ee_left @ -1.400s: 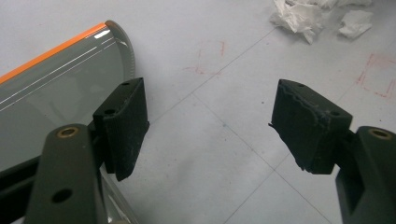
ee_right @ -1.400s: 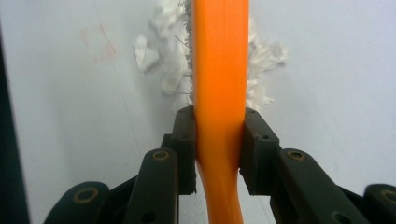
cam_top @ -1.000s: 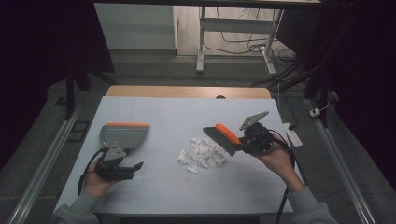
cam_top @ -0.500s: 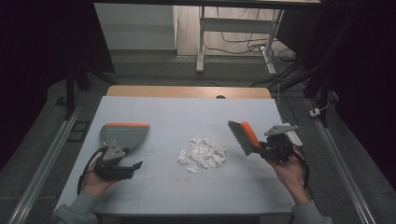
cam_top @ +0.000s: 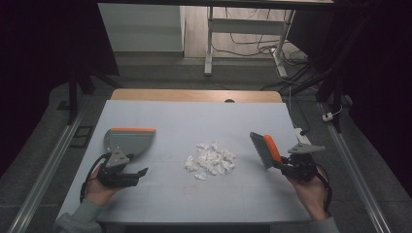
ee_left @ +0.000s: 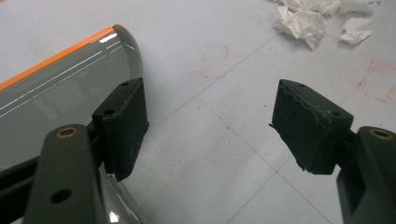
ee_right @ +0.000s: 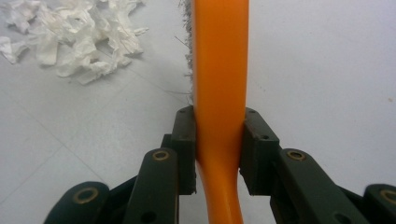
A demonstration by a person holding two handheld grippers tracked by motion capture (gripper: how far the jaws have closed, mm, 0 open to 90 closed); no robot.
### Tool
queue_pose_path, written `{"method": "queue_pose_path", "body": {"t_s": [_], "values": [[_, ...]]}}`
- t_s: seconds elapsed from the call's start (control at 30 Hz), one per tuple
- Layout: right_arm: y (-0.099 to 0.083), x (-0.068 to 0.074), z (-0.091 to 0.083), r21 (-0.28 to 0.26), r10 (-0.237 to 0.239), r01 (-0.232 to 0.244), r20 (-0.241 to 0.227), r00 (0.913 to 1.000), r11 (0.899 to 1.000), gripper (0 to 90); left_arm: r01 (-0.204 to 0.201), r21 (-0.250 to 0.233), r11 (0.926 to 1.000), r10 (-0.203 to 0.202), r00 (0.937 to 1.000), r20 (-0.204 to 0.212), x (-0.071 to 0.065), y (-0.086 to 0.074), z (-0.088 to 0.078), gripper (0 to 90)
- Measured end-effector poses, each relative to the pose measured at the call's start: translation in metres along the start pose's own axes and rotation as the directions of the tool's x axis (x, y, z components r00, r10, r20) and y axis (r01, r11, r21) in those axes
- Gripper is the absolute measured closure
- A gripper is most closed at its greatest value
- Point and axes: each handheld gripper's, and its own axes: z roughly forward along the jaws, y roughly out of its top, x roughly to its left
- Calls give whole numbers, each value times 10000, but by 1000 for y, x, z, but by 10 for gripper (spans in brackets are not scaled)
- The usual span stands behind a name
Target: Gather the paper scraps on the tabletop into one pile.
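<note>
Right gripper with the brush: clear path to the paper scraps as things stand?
Probably yes. The right gripper is shut on the brush, whose bristles face the paper scraps. Only bare table lies between them; the dustpan sits on the far side.

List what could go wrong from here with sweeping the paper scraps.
1. The grey dustpan with the orange lip lies loose beside the open left gripper, so a sweep may push it away.
2. The orange-handled brush, clamped in the right gripper, stands well right of the white crumpled paper scraps; a fast stroke may scatter them.
</note>
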Motion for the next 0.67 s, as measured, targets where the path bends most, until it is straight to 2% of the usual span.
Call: {"method": "queue_pose_path", "body": {"t_s": [0.67], "values": [[1,7,-2,-132,-251,251,-30,9997,9996,699,-24,25,10000,24,10000,-9,0,0,0,271]]}}
